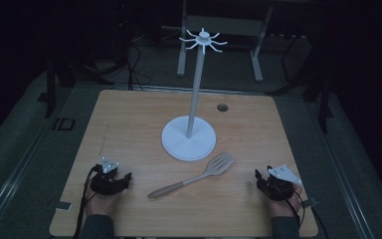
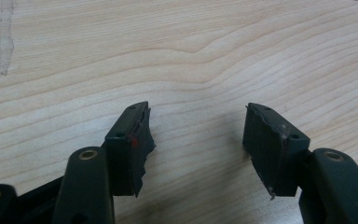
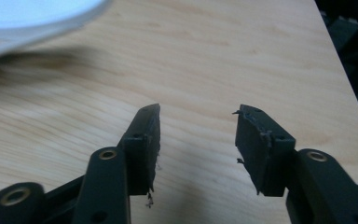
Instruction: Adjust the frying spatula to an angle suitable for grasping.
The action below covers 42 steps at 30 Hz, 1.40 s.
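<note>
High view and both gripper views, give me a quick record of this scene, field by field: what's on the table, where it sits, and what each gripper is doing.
surface: wooden table
stand: white utensil stand, round base mid-table, upright pole, hook arms at top, nothing hanging
spatula: slotted spatula, lying flat just in front of the base, head toward the right, handle toward the left
left gripper: open, nothing between the jaws, at the near left of the table
right gripper: open, nothing between the jaws, at the near right
contact: neither gripper touches the spatula

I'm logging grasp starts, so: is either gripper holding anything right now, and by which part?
Nothing is held. The left gripper and right gripper are both open over bare table; the slotted spatula lies untouched between them.
</note>
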{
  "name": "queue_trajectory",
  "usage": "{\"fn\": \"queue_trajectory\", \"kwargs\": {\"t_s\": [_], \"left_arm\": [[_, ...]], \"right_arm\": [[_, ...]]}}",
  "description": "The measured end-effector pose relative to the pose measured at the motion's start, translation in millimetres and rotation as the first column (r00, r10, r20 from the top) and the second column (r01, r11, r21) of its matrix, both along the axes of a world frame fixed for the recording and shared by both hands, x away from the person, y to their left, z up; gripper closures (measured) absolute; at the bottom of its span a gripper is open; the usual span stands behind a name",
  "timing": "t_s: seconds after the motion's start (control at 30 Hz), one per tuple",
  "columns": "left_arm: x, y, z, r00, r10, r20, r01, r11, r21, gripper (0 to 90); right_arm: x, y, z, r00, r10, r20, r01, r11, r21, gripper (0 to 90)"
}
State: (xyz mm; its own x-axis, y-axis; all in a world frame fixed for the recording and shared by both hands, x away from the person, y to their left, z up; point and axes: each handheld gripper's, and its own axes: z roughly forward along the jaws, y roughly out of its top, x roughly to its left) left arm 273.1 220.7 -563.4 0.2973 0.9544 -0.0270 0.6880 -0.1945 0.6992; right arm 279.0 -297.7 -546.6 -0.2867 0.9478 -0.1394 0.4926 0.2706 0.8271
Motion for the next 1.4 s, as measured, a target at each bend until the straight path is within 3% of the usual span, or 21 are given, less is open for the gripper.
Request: {"fn": "queue_trajectory", "kwargs": {"t_s": [0.1, 0.17, 0.2, 0.27, 0.37, 0.47, 0.57, 0.67, 0.83, 0.9, 1.0, 1.23, 1.4], "left_arm": [[-2.4, -1.8, 3.8, 0.9992, -0.025, 0.032, 0.025, 0.9996, 0.009, 42.1], [-2.4, -1.8, 3.8, 0.9992, -0.025, 0.032, 0.025, 0.9996, 0.009, 42.0], [-3.9, -3.7, 6.0, 0.9976, -0.044, 0.054, 0.044, 0.9990, 0.010, 42.0], [-5.2, -4.9, 7.3, 0.9950, -0.072, 0.069, 0.070, 0.9973, 0.020, 39.6], [-7.8, -6.4, 9.6, 0.9920, -0.094, 0.084, 0.094, 0.9956, 0.003, 38.7], [-13.4, -7.5, 14.3, 0.9851, -0.115, 0.128, 0.116, 0.9933, 0.005, 42.3], [-18.1, -6.5, 19.5, 0.9772, -0.123, 0.173, 0.129, 0.9913, -0.026, 47.8], [-19.1, -4.6, 20.5, 0.9765, -0.111, 0.185, 0.120, 0.9921, -0.038, 47.7], [-18.7, -4.1, 20.2, 0.9766, -0.107, 0.186, 0.119, 0.9917, -0.050, 46.9], [-18.6, -5.2, 20.0, 0.9778, -0.114, 0.176, 0.125, 0.9910, -0.048, 47.1], [-20.4, -6.7, 21.4, 0.9748, -0.105, 0.197, 0.113, 0.9932, -0.028, 50.0], [-22.9, -4.0, 24.1, 0.9721, -0.081, 0.220, 0.092, 0.9949, -0.041, 52.9], [-24.0, -4.3, 25.2, 0.9702, -0.092, 0.224, 0.106, 0.9932, -0.049, 53.3]], "right_arm": [[-1.1, 4.1, 3.1, 0.9998, 0.021, 0.007, -0.021, 1.000, 0.003, 51.2], [-1.2, 6.2, 4.4, 0.9996, 0.027, 0.006, -0.027, 1.000, 0.001, 51.2], [-1.2, 6.2, 4.4, 0.9996, 0.027, 0.006, -0.027, 1.000, 0.001, 51.5], [-3.2, 18.8, 11.0, 0.9982, 0.050, 0.034, -0.045, 0.991, -0.128, 51.1], [-4.4, 29.5, 18.2, 0.9933, 0.102, 0.053, -0.093, 0.984, -0.152, 52.1], [1.6, 36.8, 24.2, 0.9876, 0.147, 0.057, -0.138, 0.981, -0.133, 58.6], [11.3, 41.2, 28.9, 0.9837, 0.174, 0.046, -0.170, 0.982, -0.077, 64.6], [19.1, 47.5, 32.4, 0.9786, 0.203, 0.035, -0.202, 0.979, -0.032, 73.7], [28.0, 64.4, 34.9, 0.9603, 0.278, 0.022, -0.277, 0.960, -0.051, 89.2], [32.0, 72.1, 35.6, 0.9530, 0.303, 0.009, -0.302, 0.951, -0.062, 90.0], [42.7, 83.3, 35.2, 0.9416, 0.336, -0.022, -0.337, 0.938, -0.081, 90.0], [69.0, 107.9, 26.4, 0.9289, 0.347, -0.130, -0.361, 0.926, -0.109, 89.2], [74.7, 113.3, 19.1, 0.9240, 0.331, -0.192, -0.360, 0.922, -0.145, 89.3]]}}
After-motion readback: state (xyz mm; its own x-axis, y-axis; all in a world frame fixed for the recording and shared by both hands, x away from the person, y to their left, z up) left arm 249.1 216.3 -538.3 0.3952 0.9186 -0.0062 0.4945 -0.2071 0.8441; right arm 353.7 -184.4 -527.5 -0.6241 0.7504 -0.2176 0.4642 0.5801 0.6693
